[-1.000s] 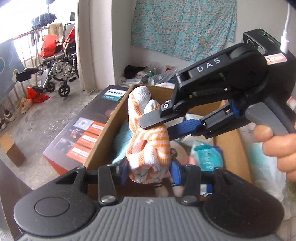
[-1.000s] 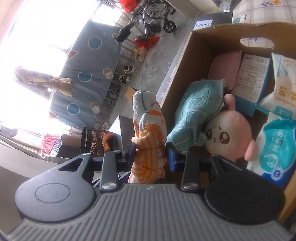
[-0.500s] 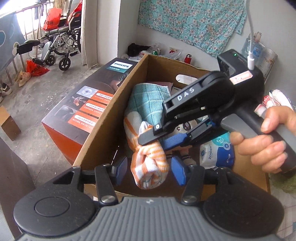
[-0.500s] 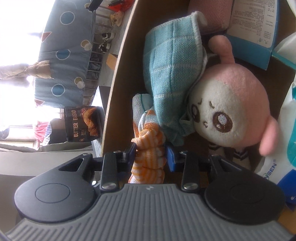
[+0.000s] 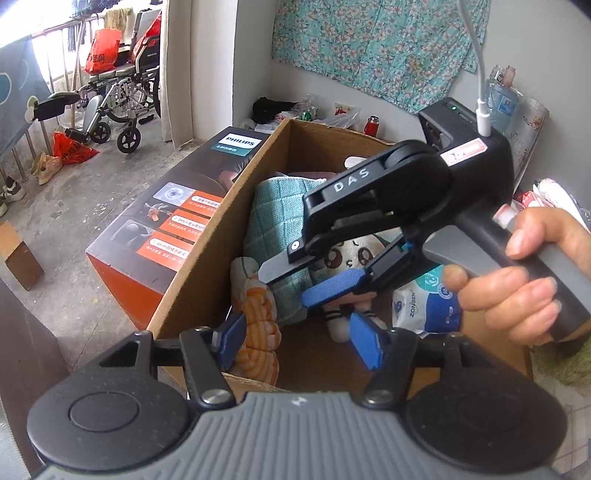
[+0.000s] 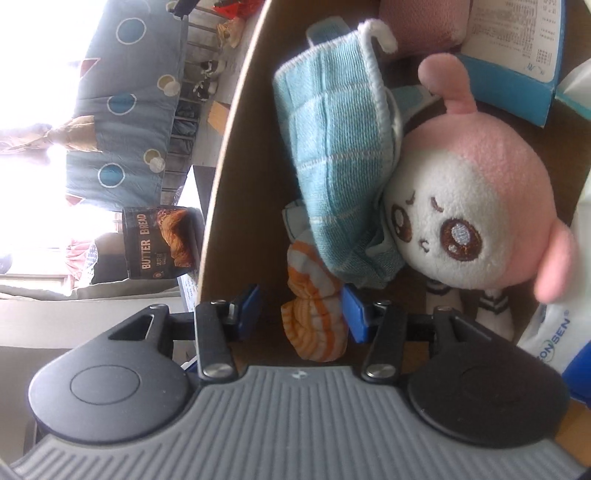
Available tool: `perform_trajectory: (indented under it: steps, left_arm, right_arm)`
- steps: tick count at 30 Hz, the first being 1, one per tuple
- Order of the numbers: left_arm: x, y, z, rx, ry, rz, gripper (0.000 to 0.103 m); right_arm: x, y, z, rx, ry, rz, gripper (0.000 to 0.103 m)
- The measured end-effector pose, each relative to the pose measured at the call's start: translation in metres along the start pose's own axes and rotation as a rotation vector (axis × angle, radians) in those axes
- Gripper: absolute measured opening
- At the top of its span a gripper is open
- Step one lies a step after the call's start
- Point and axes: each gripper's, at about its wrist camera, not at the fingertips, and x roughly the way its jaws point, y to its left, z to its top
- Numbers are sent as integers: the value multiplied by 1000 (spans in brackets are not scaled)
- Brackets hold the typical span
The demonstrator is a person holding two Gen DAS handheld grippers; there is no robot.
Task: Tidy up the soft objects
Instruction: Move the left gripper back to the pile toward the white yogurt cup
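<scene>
**Orange-striped cloth released into the cardboard box**

The orange-and-white striped cloth (image 5: 258,325) lay bunched inside the cardboard box (image 5: 192,273), against its near left wall. Its upper end was tucked under the folded teal towel (image 5: 273,229).

Left gripper (image 5: 295,341): jaws had just been opening and stood spread. The cloth sat just inside the left pad (image 5: 231,341), possibly brushing it; the right pad stood clear of it. No squeeze on the fabric was visible.

Right gripper (image 6: 301,314): jaws had likewise just been opening and stood apart. The cloth lay between them, close against the right pad (image 6: 352,314), with a clear gap to the left pad. It was not pinched. In the left wrist view this tool reached into the box from the right, held by a hand (image 5: 524,273) on its grey handle.

Also in the box: a pink-and-white plush doll (image 6: 469,206) leaning against the towel, a white-and-blue wipes pack (image 5: 421,306) beside the doll, and a pink cloth (image 6: 424,26) at the far end.

A dark Philips carton (image 5: 177,214) stood beside the box, outside its left wall.
</scene>
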Motion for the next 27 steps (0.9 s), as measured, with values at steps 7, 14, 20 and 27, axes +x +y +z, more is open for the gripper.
perform_trajectory:
  steps: [7, 14, 20, 27]
  left_arm:
    - [-6, -21, 1, 23, -33, -33, 64]
    - [-10, -78, 7, 109, -102, -140, 65]
    - [2, -158, 6, 227, -130, -300, 65]
    - [26, -271, -17, 408, -111, -480, 65]
  right_arm:
    - [-63, 1, -17, -7, -121, 104, 50]
    - [-169, -30, -69, -41, -314, 131, 53]
    - [-267, -75, -132, -42, -505, 13, 56]
    - [-371, -146, -215, 70, -718, -162, 58]
